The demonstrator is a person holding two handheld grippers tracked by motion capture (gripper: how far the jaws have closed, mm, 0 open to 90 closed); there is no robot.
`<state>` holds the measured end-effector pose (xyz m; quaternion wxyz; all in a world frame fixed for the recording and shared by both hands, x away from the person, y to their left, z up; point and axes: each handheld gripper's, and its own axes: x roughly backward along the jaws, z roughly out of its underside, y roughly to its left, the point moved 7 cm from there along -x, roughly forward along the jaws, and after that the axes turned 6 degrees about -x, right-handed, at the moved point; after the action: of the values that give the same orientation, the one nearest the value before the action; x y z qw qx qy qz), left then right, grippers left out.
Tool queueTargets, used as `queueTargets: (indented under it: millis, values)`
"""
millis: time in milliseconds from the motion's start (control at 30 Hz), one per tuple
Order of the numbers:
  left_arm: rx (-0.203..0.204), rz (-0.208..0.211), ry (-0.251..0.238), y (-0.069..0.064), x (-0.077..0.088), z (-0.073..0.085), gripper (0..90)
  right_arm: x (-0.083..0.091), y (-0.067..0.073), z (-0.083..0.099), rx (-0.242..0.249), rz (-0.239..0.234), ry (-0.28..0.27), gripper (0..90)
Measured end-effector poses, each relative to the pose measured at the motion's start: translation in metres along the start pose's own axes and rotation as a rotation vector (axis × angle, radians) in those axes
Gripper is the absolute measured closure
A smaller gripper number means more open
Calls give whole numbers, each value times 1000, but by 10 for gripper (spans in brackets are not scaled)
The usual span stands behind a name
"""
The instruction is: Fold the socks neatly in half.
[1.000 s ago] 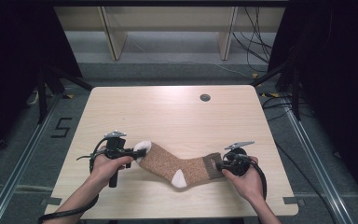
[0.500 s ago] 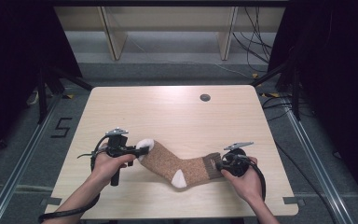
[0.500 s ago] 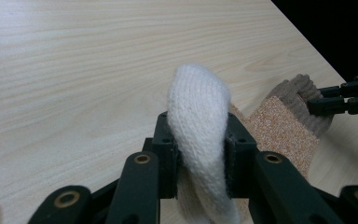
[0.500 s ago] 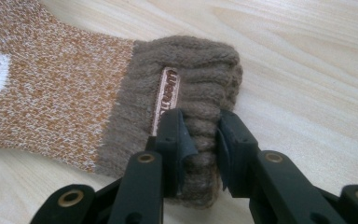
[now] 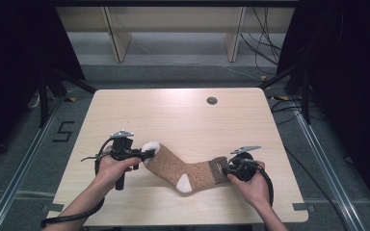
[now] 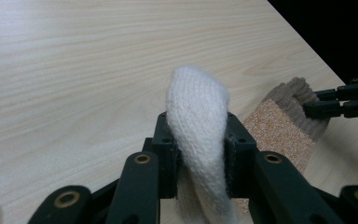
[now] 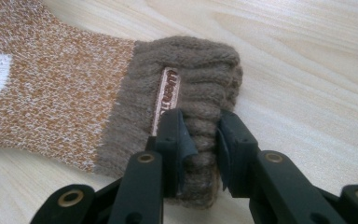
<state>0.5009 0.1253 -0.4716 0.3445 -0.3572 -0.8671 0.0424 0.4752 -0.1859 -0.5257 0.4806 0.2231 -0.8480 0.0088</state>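
- i am working at a pale wooden table point(image 5: 125, 110), its grain lying bare around the work; a small dark round fitting point(image 5: 212, 100) is sitting near its far edge.
- beyond the table, a grey floor is running to light wooden shelf uprights point(image 5: 115, 36), with loose cables point(image 5: 265, 29) trailing at the far right; dark curtains are closing in both sides, and a "5" marking point(image 5: 63, 131) is showing on the floor at the left.
- the sock point(image 5: 185, 166) is lying stretched across the near part of the table, between my two grippers.
- my left gripper point(image 5: 147, 155) is clenching the white toe point(image 6: 198, 121); the fabric is bulging up between the jaws.
- my right gripper point(image 5: 227, 167) is clamping the ribbed brown cuff point(image 7: 191, 79), just beside a narrow copper-coloured label point(image 7: 167, 95).
- the label's lettering is too blurred to read.
- in the left gripper view the sock's middle is hiding behind the toe and jaws, and the far gripper is cut off at the right edge.
- in the high view my forearms are cut off at the bottom edge, and the pads' contact is too small to make out there.
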Motion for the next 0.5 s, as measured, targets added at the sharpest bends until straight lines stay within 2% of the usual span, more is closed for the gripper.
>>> queueTargets:
  millis: [133, 233, 333, 400, 500]
  values:
    - [-2, -5, 5, -8, -2, -2, 709, -1, 1, 0, 2, 0, -14, 723]
    - [-5, -2, 8, -15, -5, -4, 708, 0, 1, 1, 11, 6, 11, 723]
    - [-9, 10, 11, -22, -9, -5, 708, 0, 1, 0, 13, 7, -6, 723]
    - [-14, 9, 20, -26, -11, -5, 708, 1, 1, 1, 14, 7, 10, 723]
    - [-28, 17, 35, -30, -15, -2, 708, 0, 1, 0, 13, 6, -7, 723]
